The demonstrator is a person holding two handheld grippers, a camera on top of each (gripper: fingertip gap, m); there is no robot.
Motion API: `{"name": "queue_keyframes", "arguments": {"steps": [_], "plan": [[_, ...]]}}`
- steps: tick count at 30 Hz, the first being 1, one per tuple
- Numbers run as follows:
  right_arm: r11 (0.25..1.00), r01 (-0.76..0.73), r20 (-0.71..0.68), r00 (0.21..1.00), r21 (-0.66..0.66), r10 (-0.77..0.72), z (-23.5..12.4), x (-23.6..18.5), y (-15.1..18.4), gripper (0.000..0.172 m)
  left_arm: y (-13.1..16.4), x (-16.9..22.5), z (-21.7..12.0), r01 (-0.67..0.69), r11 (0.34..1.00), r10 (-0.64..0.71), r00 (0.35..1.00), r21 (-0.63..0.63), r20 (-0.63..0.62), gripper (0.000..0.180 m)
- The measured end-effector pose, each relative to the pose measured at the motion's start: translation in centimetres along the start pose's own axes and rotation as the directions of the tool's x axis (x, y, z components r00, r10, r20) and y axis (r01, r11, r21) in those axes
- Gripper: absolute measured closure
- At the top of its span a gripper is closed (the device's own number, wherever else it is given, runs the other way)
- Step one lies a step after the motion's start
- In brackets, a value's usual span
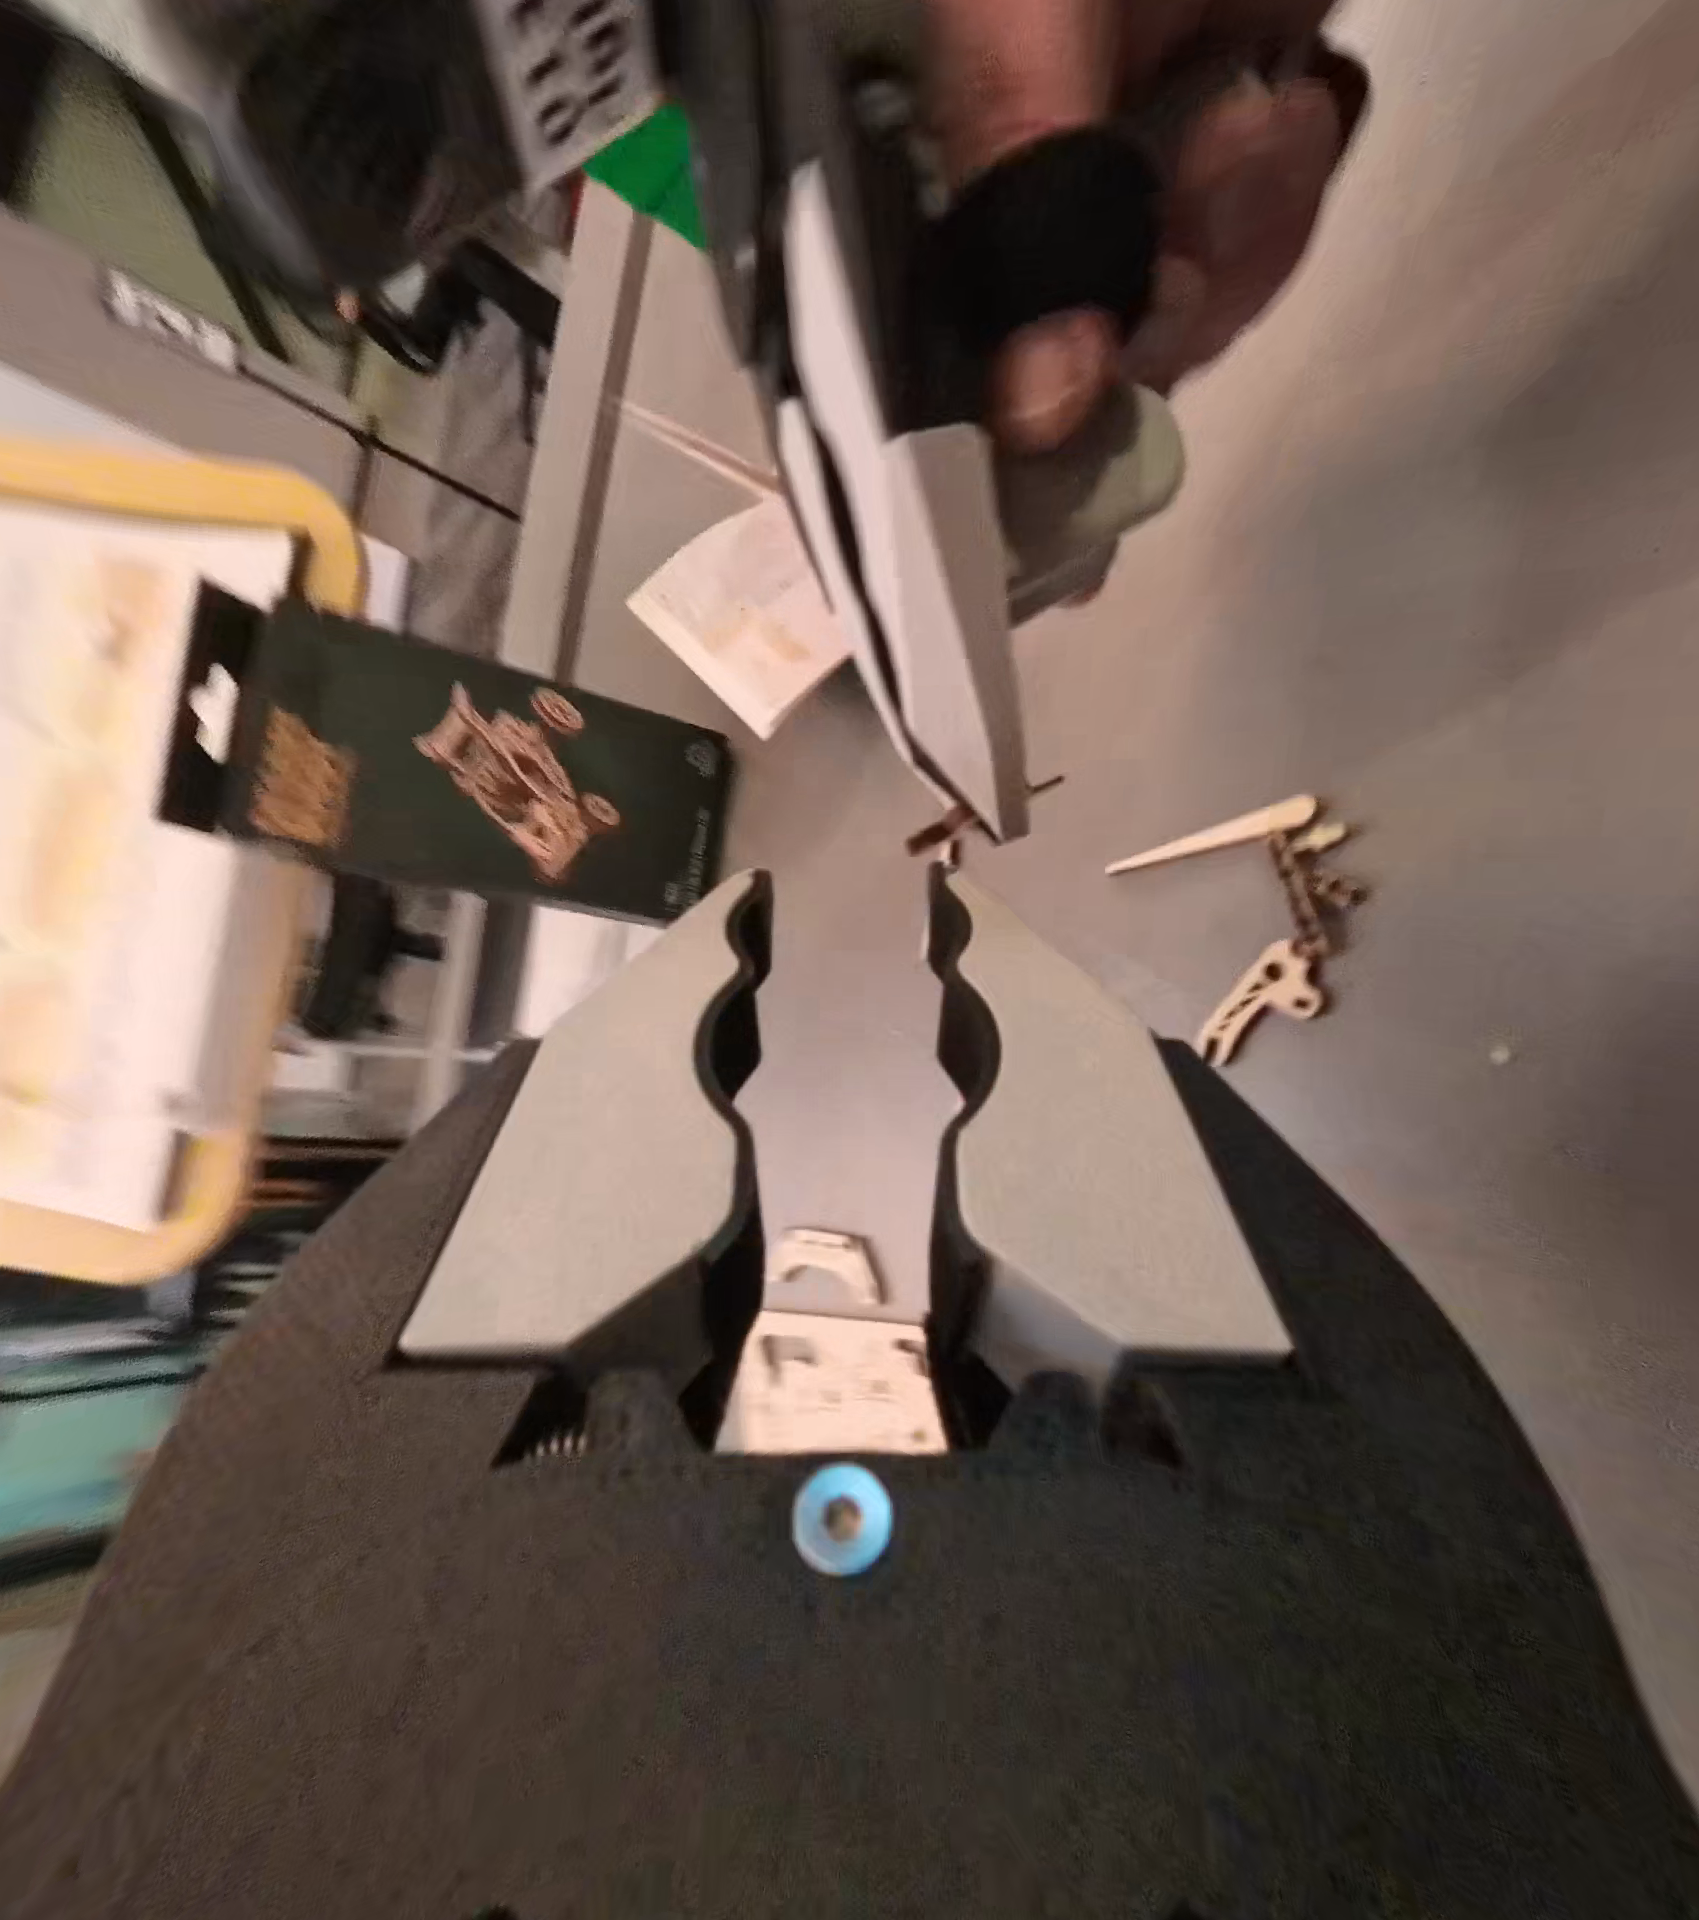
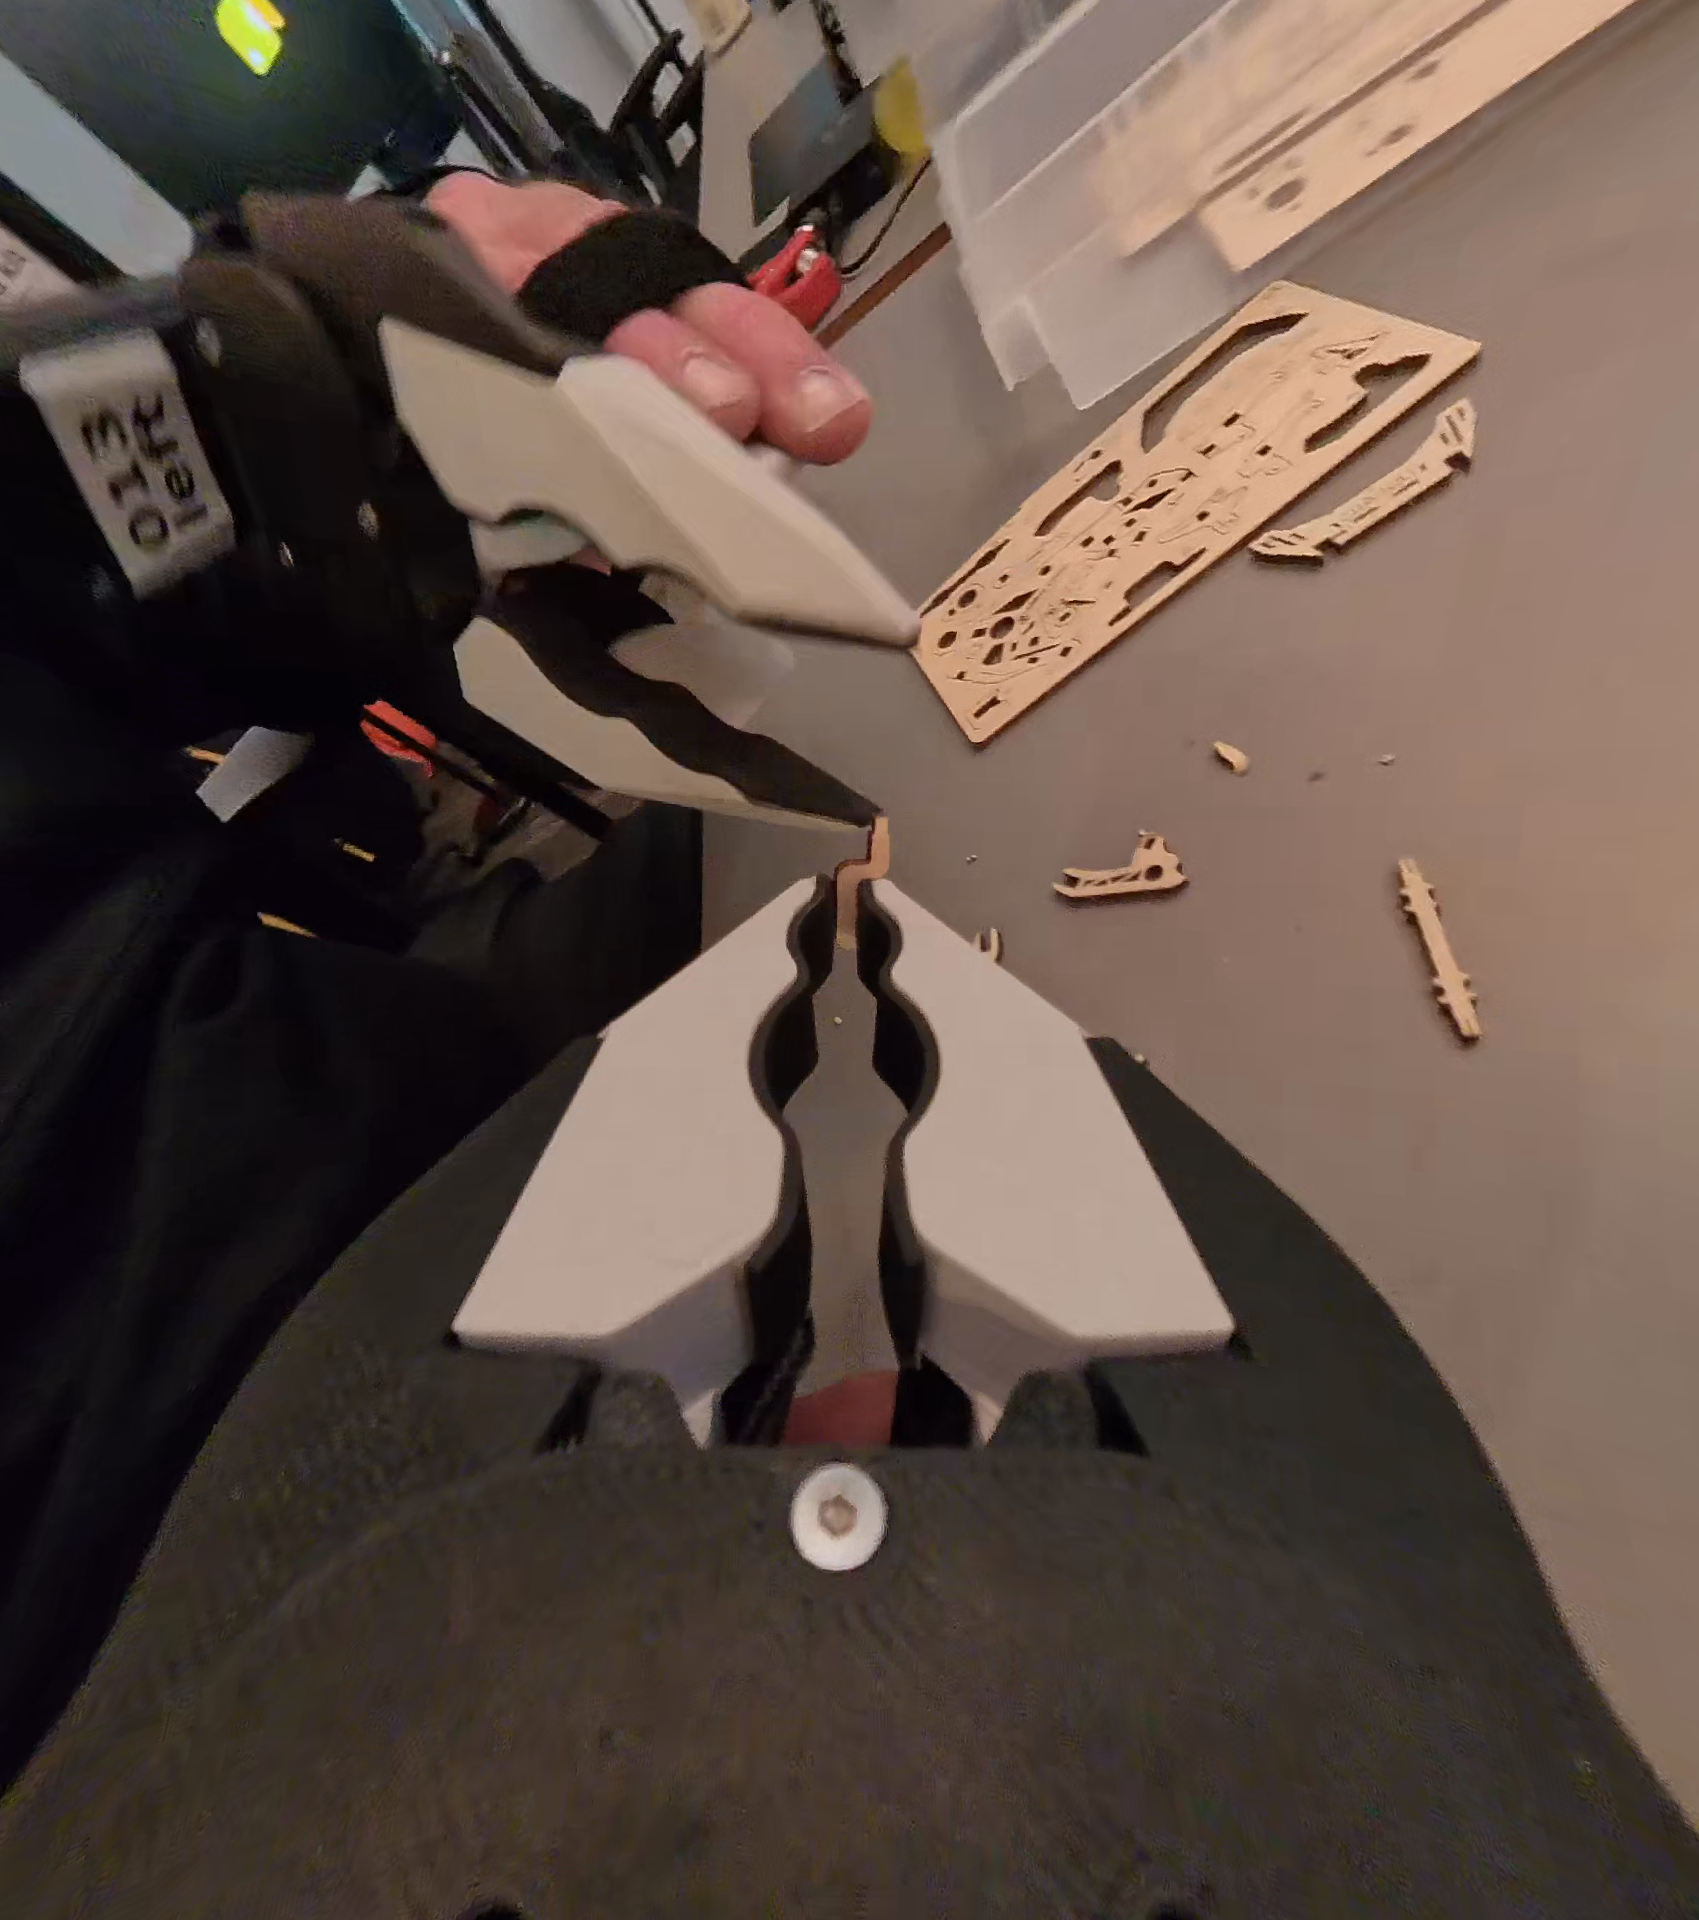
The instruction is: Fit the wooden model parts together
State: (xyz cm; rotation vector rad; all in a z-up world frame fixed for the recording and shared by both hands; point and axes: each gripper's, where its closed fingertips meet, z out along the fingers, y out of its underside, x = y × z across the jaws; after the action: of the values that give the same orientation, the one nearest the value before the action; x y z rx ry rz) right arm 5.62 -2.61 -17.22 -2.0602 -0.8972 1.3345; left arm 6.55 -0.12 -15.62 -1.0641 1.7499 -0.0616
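- The small stepped, pale wooden model part (image 2: 860,883) stands at the centre of the right wrist view, a thin laser-cut strip with a dark scorched edge and a zigzag outline.
- The right claw (image 2: 847,914) is closed to a narrow slit on the lower end of this strip, a grey fingertip pressed on each side of it.
- The strip's upper end touches the tip of one finger of the left claw (image 2: 886,727), which comes in from the upper left of that frame with its jaws wide apart, holding nothing.
- In the left wrist view the left claw (image 1: 845,894) again stands wide, only grey worktop (image 1: 1499,623) between its fingers.
- There the same strip shows dark and blurred at the tip of the right claw, just above the right-hand finger.
- A flat pale wooden sheet with cut-out holes (image 2: 1198,499) lies at the upper right of the right wrist view.
- Loose pale wooden pieces (image 2: 1125,881) lie below it, at the right of the frame.
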Motion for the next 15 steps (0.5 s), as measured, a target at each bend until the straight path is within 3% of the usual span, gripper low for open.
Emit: {"name": "queue_keyframes", "arguments": {"steps": [1,3,6,10,15], "plan": [[1.000,-0.005,0.012,1.000,-0.024,0.006,0.2,-0.2,0.2,0.170,-0.3,0.7,0.1,-0.102,0.995,0.102,0.995,-0.011,-0.004,0.154],[0.997,-0.001,0.021,1.000,-0.076,0.002,0.4,-0.3,0.6,0.171,-0.5,1.6,0.3,-0.214,0.977,0.214,0.977,-0.017,-0.010,0.161],[0.990,0.013,0.081,0.997,-0.144,-0.001,0.6,-1.4,1.1,0.171,-0.1,3.0,0.4,-0.281,0.960,0.280,0.959,-0.021,-0.051,0.167],[0.969,0.049,0.101,0.995,-0.244,-0.025,1.1,-2.1,2.1,0.170,-0.3,4.2,-0.2,-0.310,0.951,0.308,0.949,-0.022,-0.071,0.171],[0.965,0.038,0.106,0.994,-0.258,-0.011,1.7,-2.2,2.2,0.170,0.3,4.4,-0.6,-0.222,0.973,0.221,0.975,-0.063,-0.026,0.179]]}}
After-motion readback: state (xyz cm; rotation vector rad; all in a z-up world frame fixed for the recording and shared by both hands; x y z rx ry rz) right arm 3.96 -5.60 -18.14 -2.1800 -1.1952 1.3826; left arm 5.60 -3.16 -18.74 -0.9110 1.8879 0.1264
